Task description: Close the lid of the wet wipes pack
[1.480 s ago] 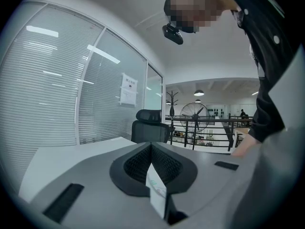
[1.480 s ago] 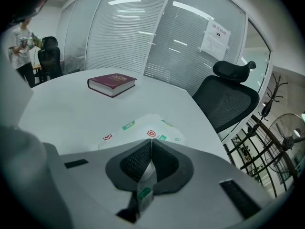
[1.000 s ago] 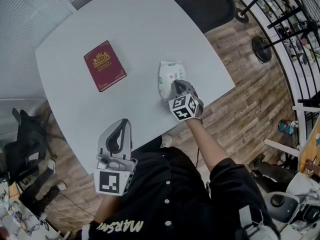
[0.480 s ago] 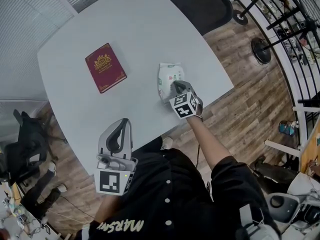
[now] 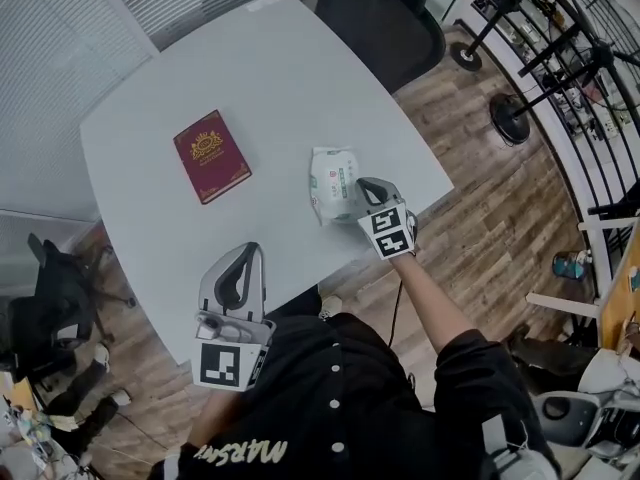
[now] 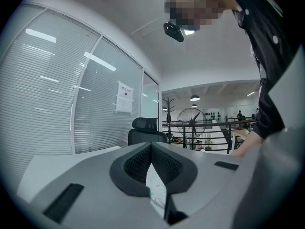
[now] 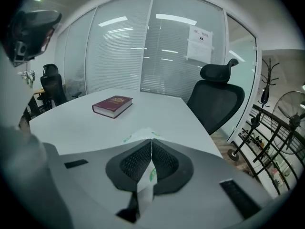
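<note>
Open table [image 5: 280,78] runs between the red book [image 5: 211,156] and the wet wipes pack [image 5: 333,183]; the right gripper [image 5: 366,184] crowds the pack's right side; a black chair [image 5: 385,13] bounds the far edge.

Red book with a gold crest [image 5: 211,156] lies flat, cover up, on the left part of your grey table [image 5: 280,68]. Black high-back office chair [image 5: 385,13] sits at the far edge. Wood-plank floor [image 5: 500,198] is on your right. Blinds [image 7: 119,46] hang behind the glass wall, which has a paper notice [image 7: 200,38] stuck on it. Pedestal fan [image 6: 192,121] and coat stand [image 6: 168,113] stand by a black railing [image 6: 209,130].
</note>
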